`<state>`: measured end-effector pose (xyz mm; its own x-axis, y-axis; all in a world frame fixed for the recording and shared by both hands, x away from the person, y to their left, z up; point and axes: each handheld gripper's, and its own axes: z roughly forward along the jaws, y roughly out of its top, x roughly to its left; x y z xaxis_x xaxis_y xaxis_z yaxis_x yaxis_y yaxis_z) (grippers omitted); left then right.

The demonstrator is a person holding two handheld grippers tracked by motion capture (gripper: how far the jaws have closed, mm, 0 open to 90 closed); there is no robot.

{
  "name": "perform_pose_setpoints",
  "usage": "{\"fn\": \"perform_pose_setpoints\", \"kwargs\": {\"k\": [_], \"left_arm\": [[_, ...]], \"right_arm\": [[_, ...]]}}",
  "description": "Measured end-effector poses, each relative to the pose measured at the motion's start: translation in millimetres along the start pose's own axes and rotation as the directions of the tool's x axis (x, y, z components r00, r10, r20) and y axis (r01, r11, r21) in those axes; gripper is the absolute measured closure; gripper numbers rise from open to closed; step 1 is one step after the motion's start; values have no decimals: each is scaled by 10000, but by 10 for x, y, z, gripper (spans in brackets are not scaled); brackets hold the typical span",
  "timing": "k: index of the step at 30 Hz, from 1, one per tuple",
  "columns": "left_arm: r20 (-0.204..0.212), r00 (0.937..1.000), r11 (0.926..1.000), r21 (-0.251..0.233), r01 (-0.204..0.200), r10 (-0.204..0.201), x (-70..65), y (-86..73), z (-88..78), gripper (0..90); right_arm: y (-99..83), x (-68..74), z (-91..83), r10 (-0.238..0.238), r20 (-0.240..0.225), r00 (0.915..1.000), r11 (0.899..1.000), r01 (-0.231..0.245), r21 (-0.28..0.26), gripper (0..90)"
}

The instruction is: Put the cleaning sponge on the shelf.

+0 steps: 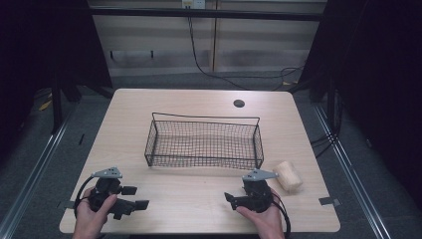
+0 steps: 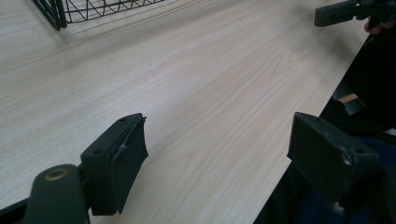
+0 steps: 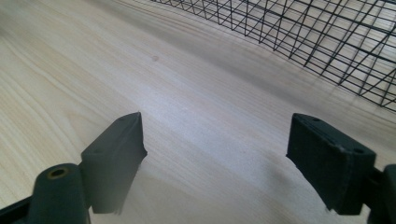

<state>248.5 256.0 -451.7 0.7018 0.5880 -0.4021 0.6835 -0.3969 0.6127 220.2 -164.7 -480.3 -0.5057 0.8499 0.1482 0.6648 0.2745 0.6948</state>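
A black wire basket stands empty in the middle of the light wooden table. A pale, bread-like roll lies on the table just right of the basket's near right corner. My left gripper rests low at the near left, jaws pointing right; in the left gripper view it is open over bare wood. My right gripper sits at the near right, left of the roll, jaws pointing left. In the right gripper view it is open with nothing between its jaws, and the basket lies beyond.
A round cable hole sits near the table's far edge. The basket's corner and the right gripper appear at the top of the left gripper view. The table's near edge runs just under both hands. Dark floor and cables surround the table.
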Motion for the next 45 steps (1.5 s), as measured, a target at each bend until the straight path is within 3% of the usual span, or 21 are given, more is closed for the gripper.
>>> {"fn": "perform_pose_setpoints", "kwargs": {"k": [3, 5, 8, 14, 18, 22, 26, 33, 34, 38, 41, 42, 45], "left_arm": [[18, 10000, 10000, 4, -4, 4, -6, -2, 1, 190], [20, 10000, 10000, 10, -3, 3, -5, -2, 1, 190], [47, 10000, 10000, 9, 0, 0, -3, 0, 0, 190], [99, 10000, 10000, 76, -6, 5, -3, 2, 6, 190], [74, 10000, 10000, 58, -22, 22, -6, 0, 8, 190], [106, 9999, 10000, 80, -18, 17, -3, 2, 2, 190], [63, 10000, 10000, 36, 8, -9, -4, 1, 6, 190], [1, 10000, 10000, 71, -10, 10, -2, 0, 9, 190], [-62, 10000, 10000, 46, 60, -60, -7, -2, 18, 190], [-103, 9999, 10000, 72, 27, -26, -3, -1, 23, 190], [-83, 10000, 9999, 151, 13, -12, 5, -2, 23, 190], [-71, 10000, 9999, 146, 38, -37, 6, -5, 28, 190], [-93, 9999, 9998, 160, 77, -76, 1, -11, 36, 190]], "right_arm": [[9, 2, -16, 25, 17, 10000, 10000, -25, -24, 212], [18, -9, -46, -32, -201, 9998, 10000, 32, -45, 280], [43, -62, -104, 292, -591, 9978, 9995, -298, -105, 360], [95, -93, -183, 689, -1193, 9905, 9976, -694, -2, 375], [122, -77, -200, 974, -1367, 9858, 9945, -910, 522, 383], [153, -77, -221, 1135, -1422, 9833, 9890, -981, 1110, 384], [192, -119, -285, 1335, -1563, 9787, 9859, -1150, 1219, 354], [295, -232, -427, 1207, -1586, 9799, 9841, -971, 1489, 308], [312, -279, -458, 1291, -1488, 9804, 9830, -1068, 1492, 265], [361, -348, -527, 1484, -1529, 9770, 9791, -1235, 1613, 264], [394, -363, -542, 1565, -1729, 9724, 9719, -1205, 2021, 264], [420, -364, -537, 1597, -1790, 9708, 9624, -1127, 2473, 248], [443, -379, -533, 1569, -1932, 9685, 9552, -992, 2788, 251]]}}
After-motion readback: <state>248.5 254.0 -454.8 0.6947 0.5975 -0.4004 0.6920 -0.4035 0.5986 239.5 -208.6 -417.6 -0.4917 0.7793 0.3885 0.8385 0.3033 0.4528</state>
